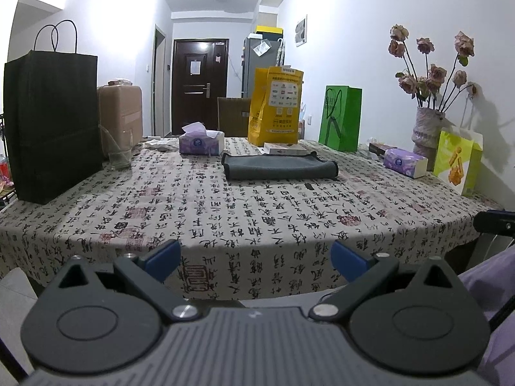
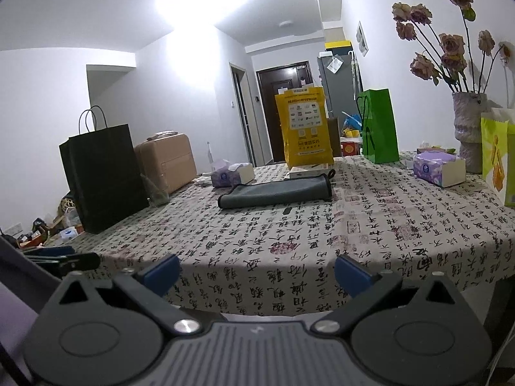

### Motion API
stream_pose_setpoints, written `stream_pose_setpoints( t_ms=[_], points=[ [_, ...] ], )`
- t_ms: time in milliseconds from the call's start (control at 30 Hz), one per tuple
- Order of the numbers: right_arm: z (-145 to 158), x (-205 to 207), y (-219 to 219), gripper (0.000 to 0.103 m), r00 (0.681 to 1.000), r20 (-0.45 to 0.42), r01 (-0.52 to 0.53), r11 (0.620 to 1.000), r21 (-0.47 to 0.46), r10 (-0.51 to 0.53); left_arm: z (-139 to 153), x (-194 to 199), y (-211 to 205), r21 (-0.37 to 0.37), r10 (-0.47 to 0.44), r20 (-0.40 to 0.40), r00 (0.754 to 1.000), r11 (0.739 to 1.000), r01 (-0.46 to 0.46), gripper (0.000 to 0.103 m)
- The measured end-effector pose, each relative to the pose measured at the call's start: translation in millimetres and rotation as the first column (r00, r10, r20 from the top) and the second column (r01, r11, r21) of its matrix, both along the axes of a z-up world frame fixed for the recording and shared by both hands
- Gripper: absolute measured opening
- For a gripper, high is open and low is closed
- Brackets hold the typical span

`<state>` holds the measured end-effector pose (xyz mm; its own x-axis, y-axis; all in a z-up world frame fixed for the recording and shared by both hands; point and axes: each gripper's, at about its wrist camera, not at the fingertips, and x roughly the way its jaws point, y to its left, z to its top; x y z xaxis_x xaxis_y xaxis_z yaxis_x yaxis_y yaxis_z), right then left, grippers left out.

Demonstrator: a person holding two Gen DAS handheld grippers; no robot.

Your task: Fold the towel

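Note:
A grey towel [image 1: 280, 166] with a dark border lies folded into a long flat strip on the far middle of the table; it also shows in the right wrist view [image 2: 276, 192]. My left gripper [image 1: 256, 259] is open and empty, held at the table's near edge, well short of the towel. My right gripper [image 2: 256, 271] is open and empty too, also back at the near edge. Part of the right gripper shows at the right edge of the left wrist view [image 1: 495, 222], and the left one at the left of the right wrist view [image 2: 61, 257].
The table [image 1: 225, 212] wears a calligraphy-print cloth. On it stand a black paper bag [image 1: 53, 122], a glass [image 1: 117, 154], tissue boxes [image 1: 201, 141] [image 1: 405, 161], a yellow bag [image 1: 276, 106], a green bag [image 1: 341, 117], a vase of dried roses [image 1: 426, 128] and a lime bag [image 1: 457, 160].

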<state>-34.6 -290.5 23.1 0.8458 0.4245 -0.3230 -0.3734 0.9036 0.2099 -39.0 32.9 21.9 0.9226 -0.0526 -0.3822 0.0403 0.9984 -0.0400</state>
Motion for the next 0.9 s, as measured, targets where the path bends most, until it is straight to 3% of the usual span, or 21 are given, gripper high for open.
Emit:
stream_pose_setpoints(
  t_ms=[900],
  points=[
    [1.3,-0.9,1.7,0.103,1.0,0.003,-0.001,1.0,0.0,0.001,2.8,1.1,0.5,-0.001,0.003,0.004,1.0,1.0,-0.003,0.102]
  ],
)
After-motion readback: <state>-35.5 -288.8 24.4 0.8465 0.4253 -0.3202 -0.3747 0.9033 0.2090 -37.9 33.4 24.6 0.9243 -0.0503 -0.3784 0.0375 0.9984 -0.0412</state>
